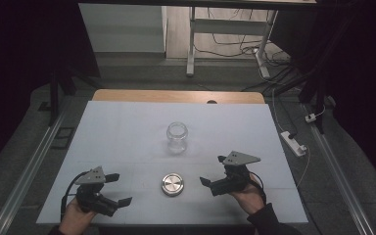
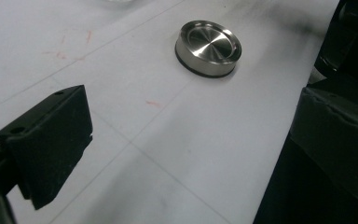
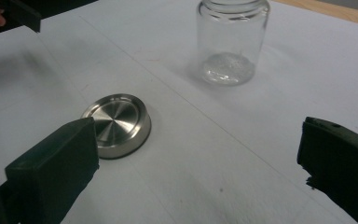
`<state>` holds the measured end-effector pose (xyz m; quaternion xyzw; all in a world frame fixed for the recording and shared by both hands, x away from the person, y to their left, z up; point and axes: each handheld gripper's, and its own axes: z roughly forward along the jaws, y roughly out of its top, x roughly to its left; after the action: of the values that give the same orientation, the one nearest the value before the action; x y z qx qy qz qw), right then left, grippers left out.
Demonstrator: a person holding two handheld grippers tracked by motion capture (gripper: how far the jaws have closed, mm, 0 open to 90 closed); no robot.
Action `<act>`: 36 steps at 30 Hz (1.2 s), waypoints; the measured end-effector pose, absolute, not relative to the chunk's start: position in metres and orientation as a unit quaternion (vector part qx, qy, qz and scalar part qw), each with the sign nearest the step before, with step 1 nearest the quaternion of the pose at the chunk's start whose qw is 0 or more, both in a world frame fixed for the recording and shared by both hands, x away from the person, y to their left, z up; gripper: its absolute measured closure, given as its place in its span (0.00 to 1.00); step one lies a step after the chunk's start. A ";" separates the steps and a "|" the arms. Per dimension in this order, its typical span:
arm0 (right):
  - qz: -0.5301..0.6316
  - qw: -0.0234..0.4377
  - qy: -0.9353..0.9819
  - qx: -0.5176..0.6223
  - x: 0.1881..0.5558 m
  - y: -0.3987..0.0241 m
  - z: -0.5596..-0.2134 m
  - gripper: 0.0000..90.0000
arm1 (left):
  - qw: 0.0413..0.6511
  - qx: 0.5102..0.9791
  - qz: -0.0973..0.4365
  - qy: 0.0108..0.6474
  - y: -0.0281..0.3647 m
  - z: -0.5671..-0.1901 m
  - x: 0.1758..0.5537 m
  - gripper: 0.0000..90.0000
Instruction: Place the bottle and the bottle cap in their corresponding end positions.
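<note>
Currently both the left gripper (image 1: 111, 188) and right gripper (image 1: 213, 170) are spread wide, empty. Between them lies the lid (image 1: 172, 184), the jar (image 1: 177, 137) at its 12 o'clock. Pinched carelessly, that smooth lid may slip sideways.

A round steel lid (image 1: 172, 184) lies flat between the left claw (image 1: 118, 188) and right claw (image 1: 212, 170), the empty, upright glass jar (image 1: 176, 137) beyond them.

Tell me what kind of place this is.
Probably a lab data-collection rig: a white-covered table with just a glass jar and its metal lid, rails on the floor, loose cables and a power strip.
</note>
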<state>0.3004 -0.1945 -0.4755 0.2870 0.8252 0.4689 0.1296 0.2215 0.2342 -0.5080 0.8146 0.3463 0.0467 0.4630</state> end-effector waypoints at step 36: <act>0.398 0.174 0.806 0.402 0.248 -0.289 -0.494 0.00 | 0.404 0.801 0.088 0.433 0.279 -0.521 0.181 0.00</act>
<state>0.2476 -0.2888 -0.4937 0.4016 0.8063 0.3979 0.1739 0.1813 0.2789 -0.5214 0.8006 0.4334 0.0875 0.4043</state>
